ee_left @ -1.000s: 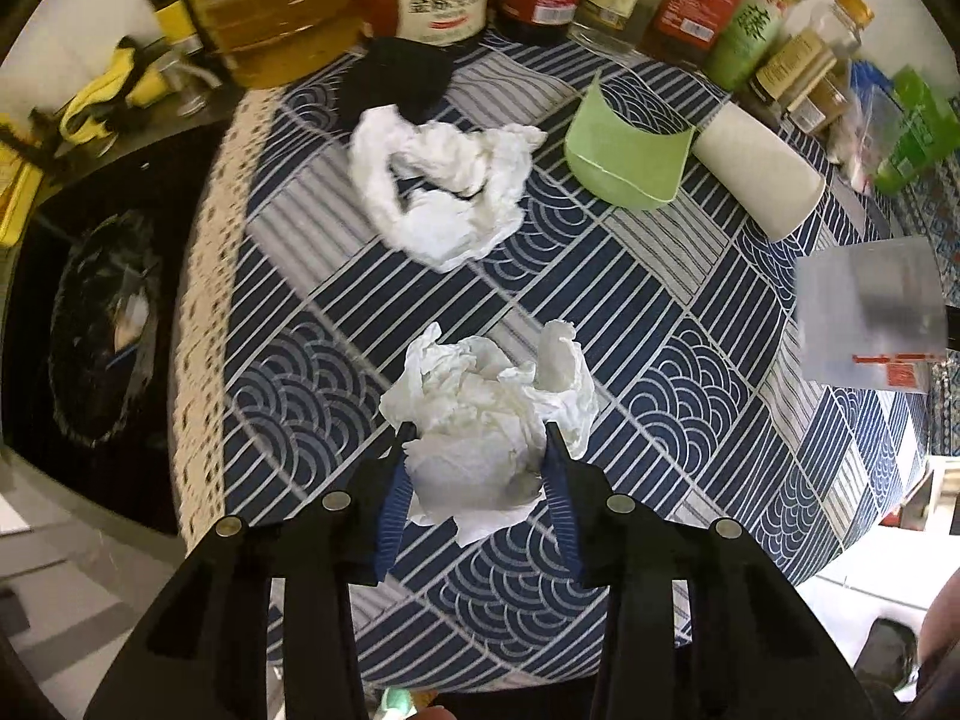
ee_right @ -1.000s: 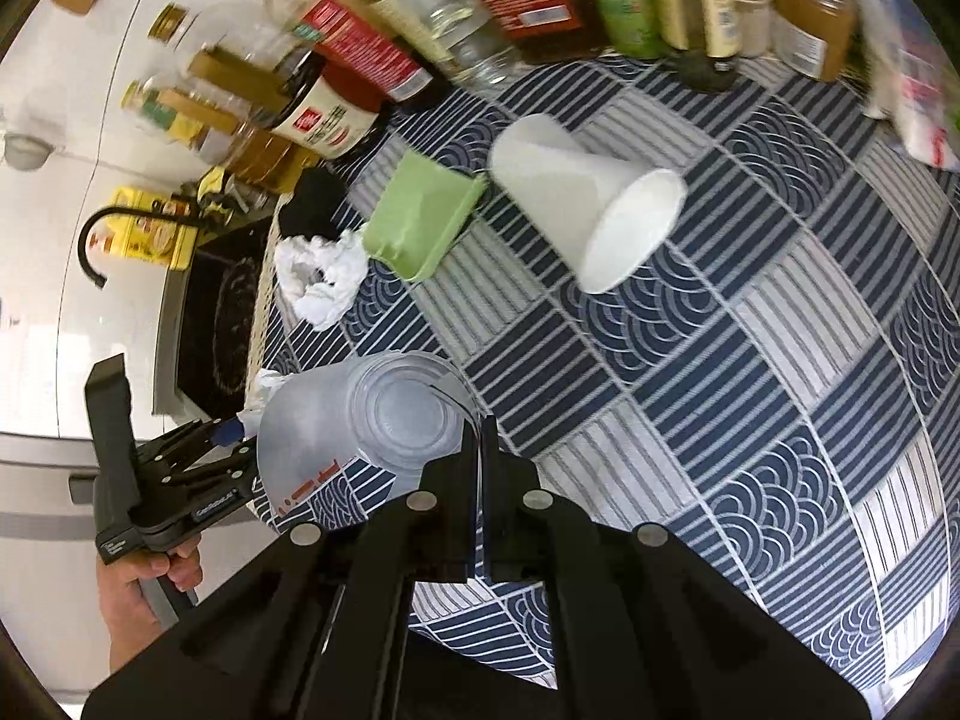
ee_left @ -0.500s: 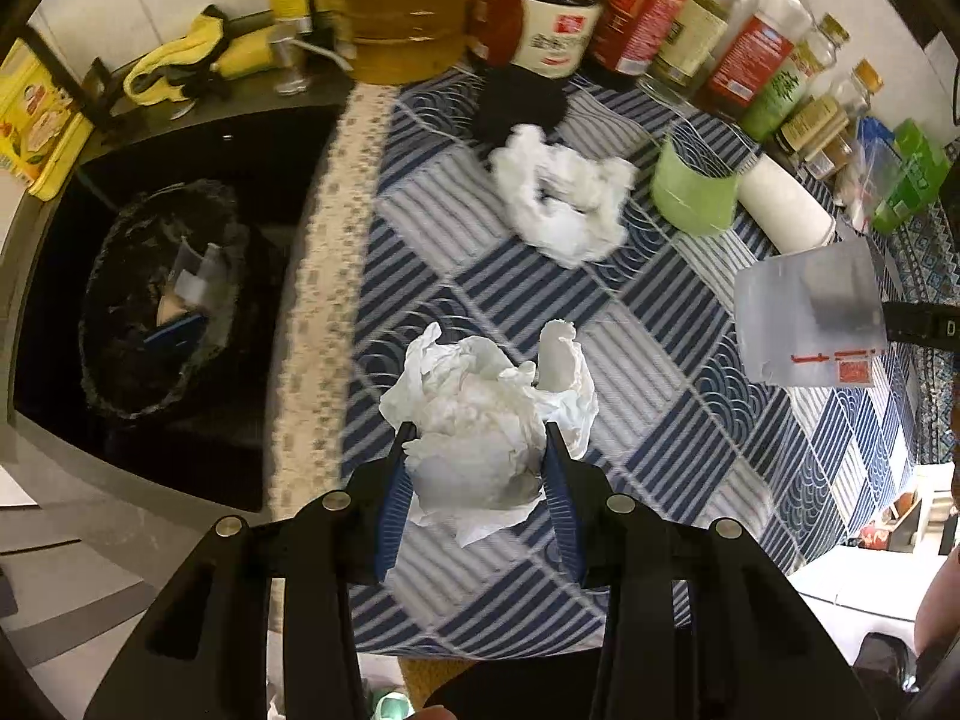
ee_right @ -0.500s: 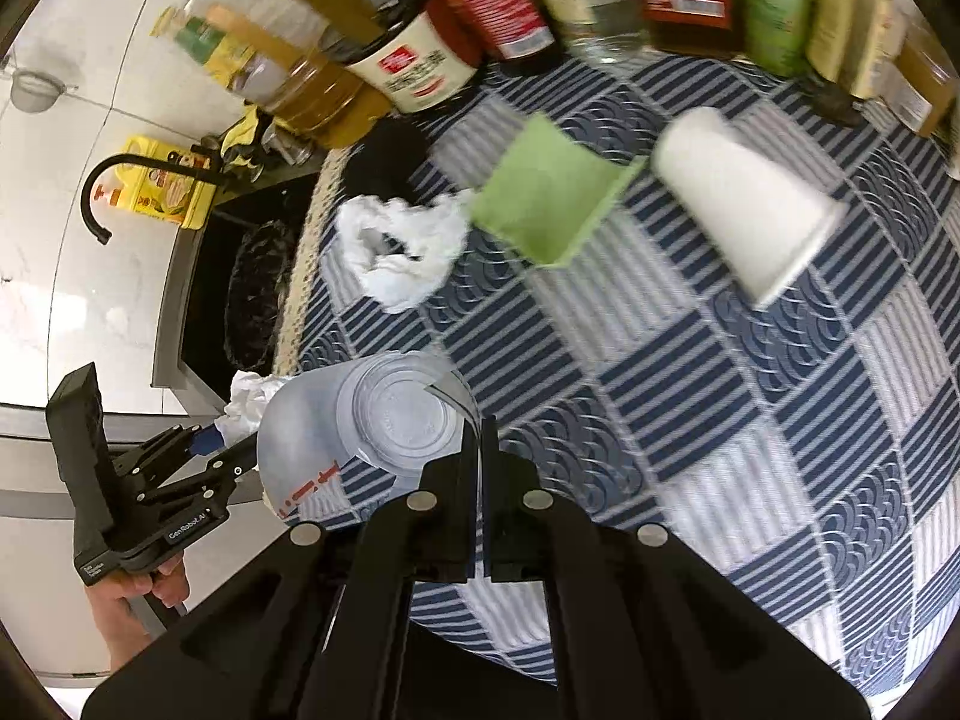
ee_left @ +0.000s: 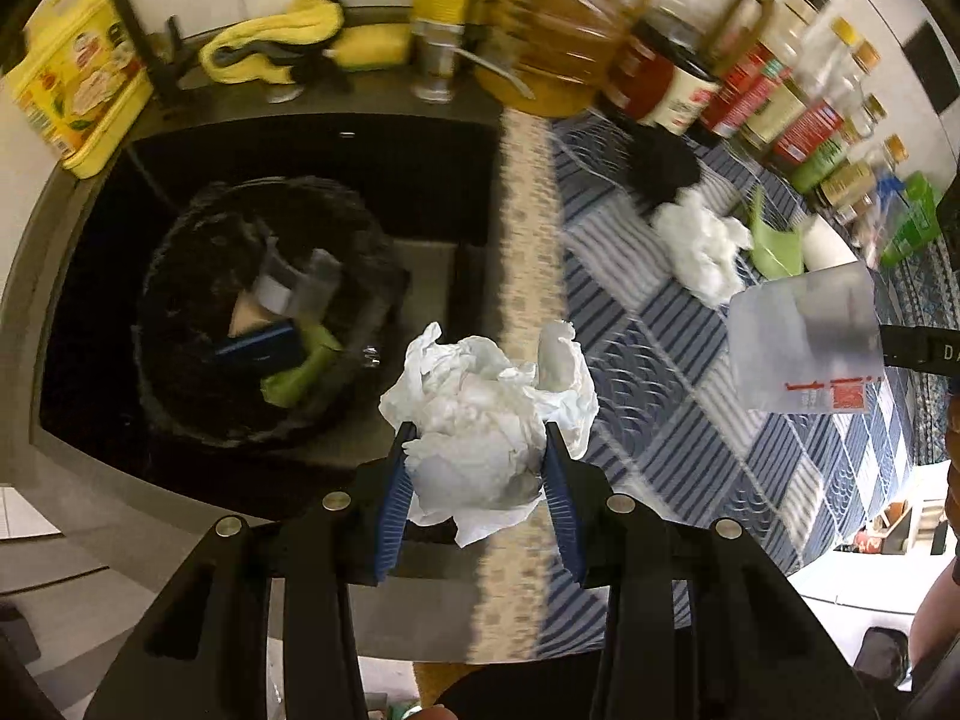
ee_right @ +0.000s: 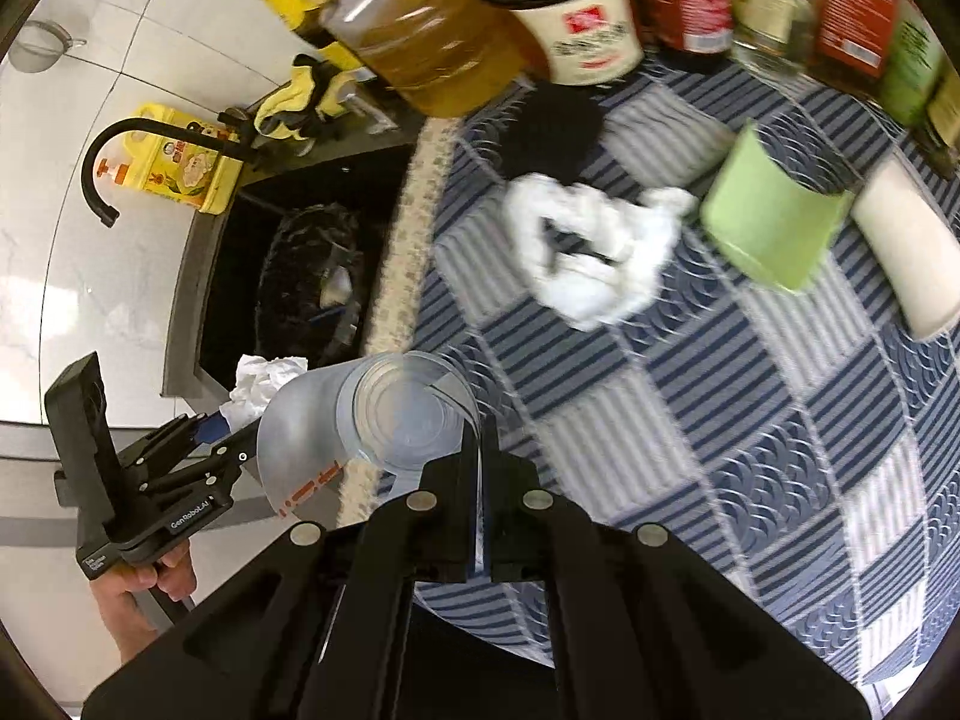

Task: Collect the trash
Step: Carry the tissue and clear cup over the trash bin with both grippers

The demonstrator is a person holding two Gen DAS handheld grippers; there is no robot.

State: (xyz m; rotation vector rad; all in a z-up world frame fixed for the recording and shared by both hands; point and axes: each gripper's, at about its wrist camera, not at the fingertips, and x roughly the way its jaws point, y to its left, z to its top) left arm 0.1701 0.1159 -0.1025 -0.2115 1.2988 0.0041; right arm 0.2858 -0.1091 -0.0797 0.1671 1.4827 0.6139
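My left gripper (ee_left: pixel 478 433) is shut on a crumpled white tissue (ee_left: pixel 480 408), held over the lace edge of the blue patterned tablecloth (ee_left: pixel 672 372), just right of a black-bagged bin (ee_left: pixel 180 228). The bin sits in the dark sink and holds several discarded items. My right gripper (ee_right: pixel 480 426) is shut on the rim of a clear plastic cup (ee_right: pixel 390 420), which lies on its side in the air near the table's left edge. That cup (ee_left: pixel 804 348) also shows in the left wrist view. The left gripper (ee_right: pixel 219 420) and its tissue (ee_right: pixel 261 384) appear at the right wrist view's lower left.
On the cloth lie a second white tissue (ee_right: pixel 588 252), a tipped green cup (ee_right: pixel 768 228), a tipped white paper cup (ee_right: pixel 912 252) and a black object (ee_right: pixel 552 126). Sauce and oil bottles (ee_right: pixel 432 30) line the back. A black faucet (ee_right: pixel 108 168) curves over the sink.
Both grippers have carried their loads leftward across the table toward the sink. The bin now lies just left of the held tissue. Neither grip has changed.
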